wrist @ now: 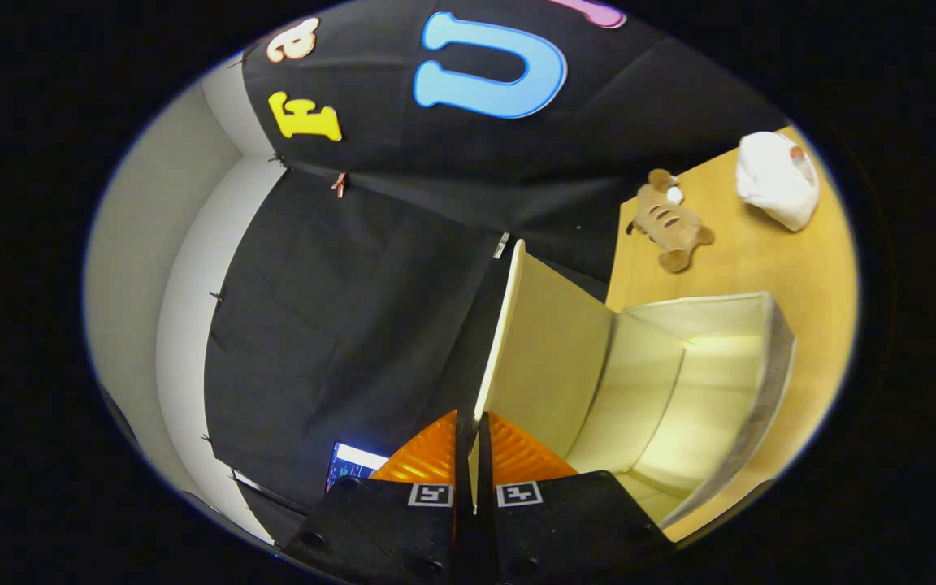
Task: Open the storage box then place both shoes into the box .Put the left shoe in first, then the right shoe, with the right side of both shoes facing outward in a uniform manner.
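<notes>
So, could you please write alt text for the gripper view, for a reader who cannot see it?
The tongs are shut on the thin edge of the cream lid of the open grey fabric storage box, holding it raised. Beyond the box, a small brown plush toy and a crumpled white bag lie on the yellow wooden table.

The storage box (704, 382) looked like stiff fabric-covered board, its pale cream inside smooth and matt and its grey outer wall a coarser woven cloth, and its raised lid (537, 341) showed the same flat, matt cream face, pinched between the ribbed pads (521, 459) of the hand-held gripper (472, 459). The tabletop (809, 268) was smooth wood-look board with a soft satin sheen. On it the plush toy (671, 223) looked fuzzy, and the white bag (777, 179) looked like thin crinkled plastic.
</notes>
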Motion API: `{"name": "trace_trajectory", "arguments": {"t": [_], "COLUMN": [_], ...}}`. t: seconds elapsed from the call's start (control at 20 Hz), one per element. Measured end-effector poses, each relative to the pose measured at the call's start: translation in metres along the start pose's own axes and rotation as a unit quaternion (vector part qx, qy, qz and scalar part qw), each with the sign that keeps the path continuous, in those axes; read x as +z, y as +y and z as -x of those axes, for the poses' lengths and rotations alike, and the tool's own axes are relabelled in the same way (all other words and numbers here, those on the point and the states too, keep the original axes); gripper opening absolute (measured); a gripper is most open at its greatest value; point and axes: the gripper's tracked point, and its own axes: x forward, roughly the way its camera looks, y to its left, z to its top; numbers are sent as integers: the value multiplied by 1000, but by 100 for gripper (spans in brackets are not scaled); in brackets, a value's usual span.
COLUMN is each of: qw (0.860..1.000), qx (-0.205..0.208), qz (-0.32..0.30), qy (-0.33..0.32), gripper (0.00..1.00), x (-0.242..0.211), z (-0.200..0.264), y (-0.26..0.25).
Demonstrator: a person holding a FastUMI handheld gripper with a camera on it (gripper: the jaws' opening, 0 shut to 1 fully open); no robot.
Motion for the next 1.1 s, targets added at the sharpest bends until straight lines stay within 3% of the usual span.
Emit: {"name": "trace_trajectory", "arguments": {"t": [0.3, 0.4, 0.45, 0.55, 0.6, 0.65, 0.7, 0.75, 0.9, 1.1], "qw": [999, 998, 997, 995, 994, 993, 992, 992, 990, 977], "qx": [11, 3, -5, -19, -28, -32, -35, -35, -32, -32], "qz": [45, 62, 72, 93, 103, 111, 116, 120, 139, 210], "qy": [12, 16, 17, 22, 24, 25, 25, 22, 1, -31], "gripper": [5, 11, 18, 55, 59, 75, 80, 85, 86, 89], "x": [-28, -38, -43, -52, -54, -56, -57, -56, -48, -39], "z": [-79, -98, -104, -113, -113, -113, -113, -111, -98, -59], "y": [18, 12, 7, 0, -3, -5, -5, -4, 9, 30]}}
